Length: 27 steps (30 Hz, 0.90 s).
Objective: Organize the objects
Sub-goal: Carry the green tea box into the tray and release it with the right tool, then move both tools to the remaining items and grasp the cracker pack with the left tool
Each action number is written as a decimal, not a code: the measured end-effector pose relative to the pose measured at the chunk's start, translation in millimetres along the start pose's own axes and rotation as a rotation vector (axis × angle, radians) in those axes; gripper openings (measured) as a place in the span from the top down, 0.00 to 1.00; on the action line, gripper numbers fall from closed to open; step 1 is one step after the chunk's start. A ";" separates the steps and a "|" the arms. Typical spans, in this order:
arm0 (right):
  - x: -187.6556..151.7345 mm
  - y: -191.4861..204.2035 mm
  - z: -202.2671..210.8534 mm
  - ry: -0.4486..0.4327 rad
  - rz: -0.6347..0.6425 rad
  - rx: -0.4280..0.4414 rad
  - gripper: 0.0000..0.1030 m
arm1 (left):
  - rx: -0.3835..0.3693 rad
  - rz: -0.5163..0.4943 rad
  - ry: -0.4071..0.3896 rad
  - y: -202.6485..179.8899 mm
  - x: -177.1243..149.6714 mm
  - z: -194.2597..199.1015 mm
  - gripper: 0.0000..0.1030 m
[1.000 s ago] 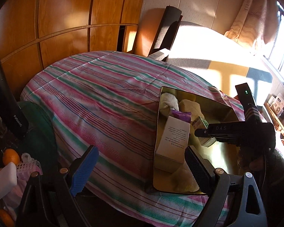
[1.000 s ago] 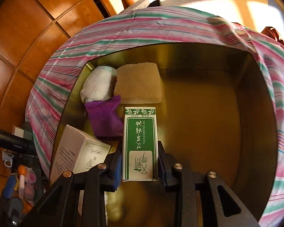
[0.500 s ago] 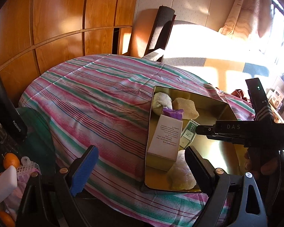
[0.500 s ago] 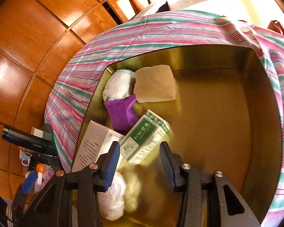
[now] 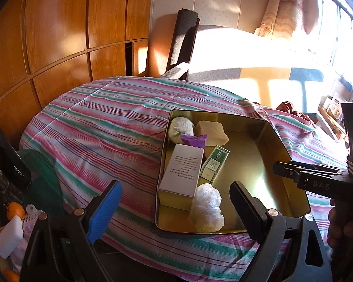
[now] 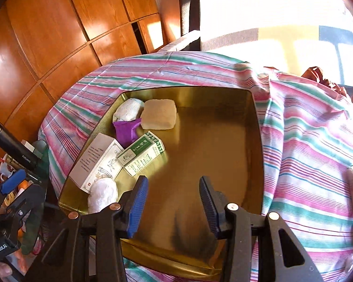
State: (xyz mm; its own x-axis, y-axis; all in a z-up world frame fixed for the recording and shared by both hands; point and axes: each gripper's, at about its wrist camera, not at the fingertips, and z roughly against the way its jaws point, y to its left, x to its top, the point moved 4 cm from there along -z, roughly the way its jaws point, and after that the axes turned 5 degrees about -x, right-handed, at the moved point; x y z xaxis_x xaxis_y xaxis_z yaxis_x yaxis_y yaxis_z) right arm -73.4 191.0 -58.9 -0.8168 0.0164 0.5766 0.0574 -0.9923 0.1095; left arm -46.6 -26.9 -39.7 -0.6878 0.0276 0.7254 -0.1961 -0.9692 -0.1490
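Colours on my table and in my golden tin

My shiny gold metal tray [image 6: 251, 127] sits on a cloth with pink, green and white stripes [image 6: 306, 141]. In the tray I see a green and white small carton [image 6: 142, 156], a white tall box with dark print [image 5: 183, 169], a purple pouch [image 6: 126, 132], a beige sponge block [image 6: 158, 114], a white rolled sock [image 6: 128, 109] and a white crumpled plastic ball [image 5: 208, 208]. My right gripper [image 6: 174, 203] has blue pads on black fingers. The wall panels behind [image 5: 58, 23] are orange-brown wood.

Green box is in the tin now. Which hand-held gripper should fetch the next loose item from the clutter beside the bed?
Left. The left hand-held gripper is open and empty, nearest the clutter. The right hand-held gripper, jaws just opened, hangs over the gold tin, the green box lying free.
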 end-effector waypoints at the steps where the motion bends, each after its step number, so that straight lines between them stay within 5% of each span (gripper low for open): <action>1: -1.8 -4.3 4.8 -0.007 -0.005 -0.007 0.56 | -0.006 -0.008 0.000 -3.8 -0.1 0.3 0.10; 15: -24.2 -80.5 47.6 -0.071 -0.131 -0.108 0.53 | -0.072 -0.122 0.043 -56.2 -6.2 -8.0 0.10; 27: -68.3 -229.4 124.8 -0.161 -0.408 -0.345 0.52 | -0.189 -0.245 0.069 -122.2 -7.4 -22.6 0.10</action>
State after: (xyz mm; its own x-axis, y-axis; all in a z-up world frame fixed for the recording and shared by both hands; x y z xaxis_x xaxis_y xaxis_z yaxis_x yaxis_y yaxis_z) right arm 40.8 432.8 -22.4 -0.6342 0.3991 0.6622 -0.4581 -0.8839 0.0941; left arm -33.3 96.9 -42.0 -0.6489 0.2774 0.7085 -0.4834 -0.8694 -0.1024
